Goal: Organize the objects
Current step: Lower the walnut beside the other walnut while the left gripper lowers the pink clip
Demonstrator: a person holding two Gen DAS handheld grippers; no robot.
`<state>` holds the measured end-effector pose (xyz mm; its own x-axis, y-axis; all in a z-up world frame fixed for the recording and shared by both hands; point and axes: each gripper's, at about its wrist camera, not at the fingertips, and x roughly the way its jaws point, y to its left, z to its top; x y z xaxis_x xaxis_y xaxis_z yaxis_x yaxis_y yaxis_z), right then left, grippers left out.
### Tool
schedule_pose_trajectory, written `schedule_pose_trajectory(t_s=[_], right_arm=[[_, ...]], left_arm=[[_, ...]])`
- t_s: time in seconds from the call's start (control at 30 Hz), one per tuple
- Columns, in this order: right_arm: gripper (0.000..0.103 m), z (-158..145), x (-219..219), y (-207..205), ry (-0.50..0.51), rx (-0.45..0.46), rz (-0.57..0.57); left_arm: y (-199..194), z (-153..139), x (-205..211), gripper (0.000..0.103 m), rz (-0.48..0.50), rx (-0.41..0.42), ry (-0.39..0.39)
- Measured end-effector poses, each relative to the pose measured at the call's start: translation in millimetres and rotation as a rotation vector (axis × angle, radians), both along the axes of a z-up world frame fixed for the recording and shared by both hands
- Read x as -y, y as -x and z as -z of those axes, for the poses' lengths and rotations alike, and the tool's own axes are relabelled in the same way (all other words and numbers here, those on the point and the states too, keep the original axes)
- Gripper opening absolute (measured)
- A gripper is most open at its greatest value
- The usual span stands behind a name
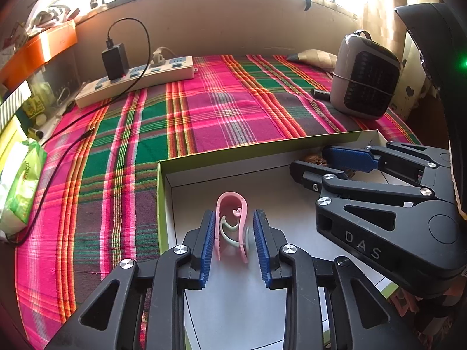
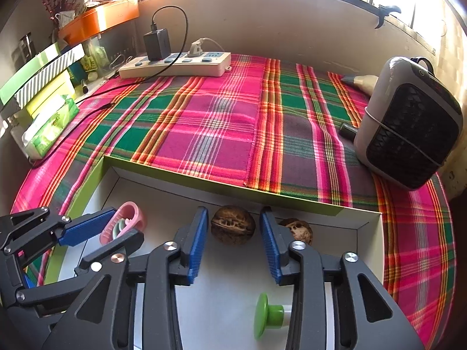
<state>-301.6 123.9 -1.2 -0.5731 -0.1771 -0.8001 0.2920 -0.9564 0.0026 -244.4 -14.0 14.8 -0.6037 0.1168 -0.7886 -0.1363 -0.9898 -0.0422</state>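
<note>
A shallow white box with a green rim (image 1: 233,149) (image 2: 204,181) lies on the plaid cloth. On its floor stands a pink clip (image 1: 230,201) (image 2: 128,218), between the blue pads of my left gripper (image 1: 233,218) (image 2: 124,224); a gap shows at the right pad, so the jaws are open. My right gripper (image 2: 233,211) (image 1: 310,159) is open around a brown walnut (image 2: 233,225), with a gap on both sides. A second walnut (image 2: 299,229) sits against the box's far wall, partly behind the right finger. A green knobbed piece (image 2: 268,315) lies under the right gripper.
The plaid cloth (image 1: 221,105) stretches beyond the box. A white power strip (image 1: 137,78) with a black charger and cable lies at the back left. A grey heater (image 1: 364,78) stands at the back right. A green tissue pack (image 1: 20,180) and stacked boxes line the left edge.
</note>
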Motion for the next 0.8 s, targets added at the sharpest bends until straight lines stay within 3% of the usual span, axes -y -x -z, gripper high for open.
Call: schedule_pose_trajectory(t_s=[0.8], right_arm=[[0.042,-14,-1,-16,0.019,-0.042,0.005]], left_arm=[[-15,-13,6,0.035,-0.024,-0.027,-0.008]])
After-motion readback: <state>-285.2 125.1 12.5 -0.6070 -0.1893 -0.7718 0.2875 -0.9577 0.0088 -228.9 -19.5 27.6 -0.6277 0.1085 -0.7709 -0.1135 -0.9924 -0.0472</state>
